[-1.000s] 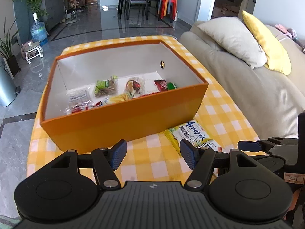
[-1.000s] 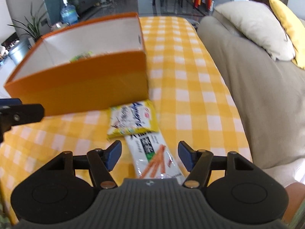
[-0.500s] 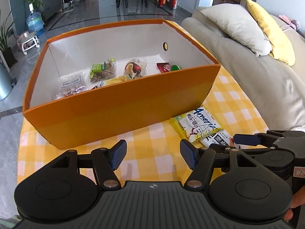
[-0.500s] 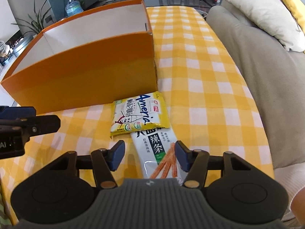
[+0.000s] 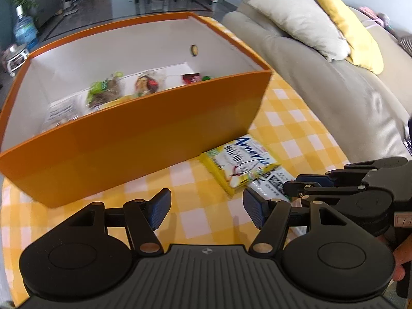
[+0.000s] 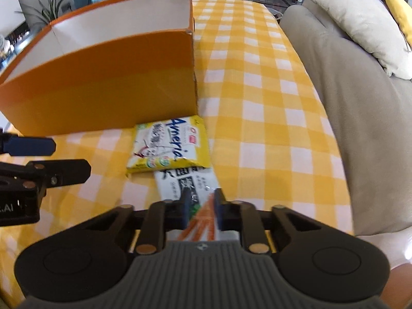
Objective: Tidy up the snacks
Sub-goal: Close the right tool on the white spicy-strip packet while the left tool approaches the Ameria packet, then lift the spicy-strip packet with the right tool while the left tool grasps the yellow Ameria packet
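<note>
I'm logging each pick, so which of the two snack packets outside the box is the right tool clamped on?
The white packet printed with orange sticks, not the yellow packet lying nearer the orange box.

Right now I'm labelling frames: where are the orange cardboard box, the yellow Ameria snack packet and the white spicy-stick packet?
Orange cardboard box (image 6: pixel 108 97), right wrist view, front wall.
Yellow Ameria snack packet (image 6: pixel 170 145), right wrist view, printed face.
White spicy-stick packet (image 6: pixel 180 180), right wrist view, upper printed part.

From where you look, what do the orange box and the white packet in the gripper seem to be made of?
The orange box looks like matte cardboard: flat thin walls, white inside, a folded seam at its corner. The white packet looks like glossy plastic film, since it shines and crinkles where the right gripper pinches it. Foil lining cannot be told.
</note>
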Available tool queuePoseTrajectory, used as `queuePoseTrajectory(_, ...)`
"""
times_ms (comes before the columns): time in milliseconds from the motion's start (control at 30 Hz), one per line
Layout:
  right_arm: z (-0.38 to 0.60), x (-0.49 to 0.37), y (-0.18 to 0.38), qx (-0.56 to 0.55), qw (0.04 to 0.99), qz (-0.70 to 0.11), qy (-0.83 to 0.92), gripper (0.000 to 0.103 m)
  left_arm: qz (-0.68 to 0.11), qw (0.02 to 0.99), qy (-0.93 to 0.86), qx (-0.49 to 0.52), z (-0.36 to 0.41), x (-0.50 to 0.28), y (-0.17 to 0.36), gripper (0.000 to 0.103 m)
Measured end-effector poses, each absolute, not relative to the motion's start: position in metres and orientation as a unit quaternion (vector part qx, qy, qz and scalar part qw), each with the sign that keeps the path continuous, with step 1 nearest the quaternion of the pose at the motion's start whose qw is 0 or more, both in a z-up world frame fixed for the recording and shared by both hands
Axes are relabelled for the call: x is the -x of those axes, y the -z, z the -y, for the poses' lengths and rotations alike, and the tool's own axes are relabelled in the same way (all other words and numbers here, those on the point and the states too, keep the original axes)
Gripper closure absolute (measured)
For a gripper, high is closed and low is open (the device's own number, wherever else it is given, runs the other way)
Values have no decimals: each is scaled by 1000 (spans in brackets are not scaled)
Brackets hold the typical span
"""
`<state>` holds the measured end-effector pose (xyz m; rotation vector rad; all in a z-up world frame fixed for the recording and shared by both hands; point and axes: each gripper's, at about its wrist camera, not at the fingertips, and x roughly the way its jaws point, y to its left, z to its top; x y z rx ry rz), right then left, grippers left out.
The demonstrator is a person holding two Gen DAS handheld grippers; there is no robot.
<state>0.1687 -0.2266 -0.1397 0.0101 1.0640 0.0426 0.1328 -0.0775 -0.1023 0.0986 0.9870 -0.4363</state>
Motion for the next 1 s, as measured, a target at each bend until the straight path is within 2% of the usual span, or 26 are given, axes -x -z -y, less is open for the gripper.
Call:
queuePoseTrajectory(200,247,-170,133,-69,864,-498,-5,90,-461,850,243,-70,99,-139,109,28)
queuePoseTrajectory(367,249,-170,133,-66,859,-508,15,89,-467,841,257,-98,116,-149,126,28)
queuePoseTrajectory(467,252,-171,138,-73,850,-522,24,89,-473,837,255,-103,122,-155,135,40)
queuePoseTrajectory(600,258,-171,140,-92,845,-526,31,84,-484,830,256,-107,126,-160,141,70)
queuePoseTrajectory(667,258,-172,139,-94,845,-525,32,84,-482,831,260,-93,123,-159,140,78)
queuePoseTrajectory(733,257,-173,140,-94,845,-526,33,84,-482,832,260,-85,120,-157,138,93)
queuePoseTrajectory(833,255,-173,141,-99,844,-526,29,84,-495,830,248,-71,112,-154,133,100)
queuePoseTrajectory(1000,249,-172,138,-109,848,-519,8,84,-515,822,232,-66,96,-143,125,102)
